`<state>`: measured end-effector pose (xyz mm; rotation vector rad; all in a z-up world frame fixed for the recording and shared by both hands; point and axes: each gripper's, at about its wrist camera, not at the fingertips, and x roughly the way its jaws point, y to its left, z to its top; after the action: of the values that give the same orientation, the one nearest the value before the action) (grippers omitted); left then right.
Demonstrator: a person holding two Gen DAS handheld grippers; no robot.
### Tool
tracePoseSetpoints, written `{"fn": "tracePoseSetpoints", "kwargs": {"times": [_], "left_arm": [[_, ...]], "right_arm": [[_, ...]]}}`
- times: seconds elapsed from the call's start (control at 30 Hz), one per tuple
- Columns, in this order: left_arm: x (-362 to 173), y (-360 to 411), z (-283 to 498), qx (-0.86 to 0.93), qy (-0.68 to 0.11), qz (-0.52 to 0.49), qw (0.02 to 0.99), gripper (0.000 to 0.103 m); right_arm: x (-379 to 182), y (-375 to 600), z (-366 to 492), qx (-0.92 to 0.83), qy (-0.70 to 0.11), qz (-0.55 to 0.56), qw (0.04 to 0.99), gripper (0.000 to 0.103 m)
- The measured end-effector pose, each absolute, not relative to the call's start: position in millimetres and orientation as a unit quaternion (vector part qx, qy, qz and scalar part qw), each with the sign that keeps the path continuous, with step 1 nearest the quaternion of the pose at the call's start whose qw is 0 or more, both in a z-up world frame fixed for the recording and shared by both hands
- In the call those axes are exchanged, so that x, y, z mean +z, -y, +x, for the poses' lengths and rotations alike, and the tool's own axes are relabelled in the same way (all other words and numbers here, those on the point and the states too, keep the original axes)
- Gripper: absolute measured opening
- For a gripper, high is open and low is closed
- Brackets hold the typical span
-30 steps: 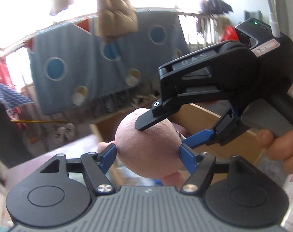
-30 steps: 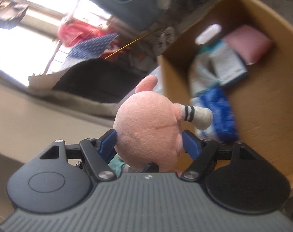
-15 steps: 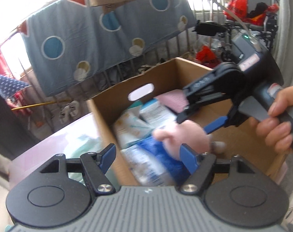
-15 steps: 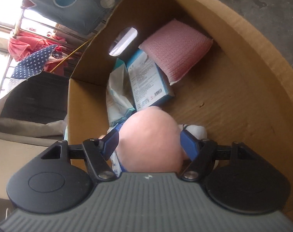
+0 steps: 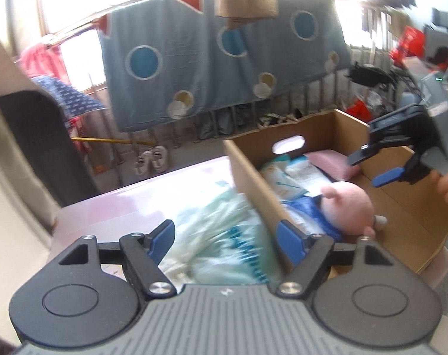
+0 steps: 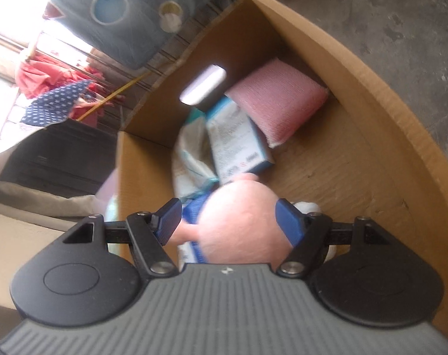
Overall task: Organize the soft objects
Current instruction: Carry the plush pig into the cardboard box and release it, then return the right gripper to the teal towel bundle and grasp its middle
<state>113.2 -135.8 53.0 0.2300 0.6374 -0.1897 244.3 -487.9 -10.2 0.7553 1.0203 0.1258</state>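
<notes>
The only writing is blurred: blue letters on a pale green plastic bag [image 5: 224, 236] at lower centre of the left wrist view, and small print with a barcode on a white and teal packet [image 6: 238, 145] at centre of the right wrist view; none of it reads.

The open brown cardboard box [image 5: 250, 183] has a slot handle in its far wall. Its right half is bare floor, open room beside the packets and a pink textured pad [image 6: 277, 100] in the far corner.

The round pink plush toy [image 6: 241, 224] lies low in the box on a blue packet [image 5: 304, 213], at right of centre in the left wrist view. In the right wrist view it sits between the blue pads of the right gripper [image 6: 228, 216]; the right pad touches it, a gap shows at the left pad, so the jaws stand apart around it.

The left gripper [image 5: 227, 235] is outside the box above the green bag, jaws opening, nothing between them.
</notes>
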Motion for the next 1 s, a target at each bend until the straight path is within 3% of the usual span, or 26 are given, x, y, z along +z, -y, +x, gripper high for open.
{"fn": "tracePoseSetpoints", "kwargs": {"times": [0.23,0.53,0.77,1.0], "left_arm": [[58.1,78.1,84.7,-0.026,-0.293,0.082,0.952,0.078],[29.4,-9.9,59.1,0.112,-0.294,0.058,0.947,0.077],[-12.9,-71.8,57.0,0.191,-0.320,0.013,0.928,0.073],[-50.1,-109.0,77.1,0.207,-0.355,-0.006,0.912,0.072]], "right_arm": [[39.3,443.9,223.8,0.136,-0.456,0.353,0.806,0.072],[64.6,287.0,229.6,0.295,-0.492,0.286,0.768,0.072],[26.0,126.9,245.3,0.390,-0.554,0.224,0.701,0.072],[-40.9,-7.9,269.2,0.404,-0.626,0.177,0.643,0.060]]}}
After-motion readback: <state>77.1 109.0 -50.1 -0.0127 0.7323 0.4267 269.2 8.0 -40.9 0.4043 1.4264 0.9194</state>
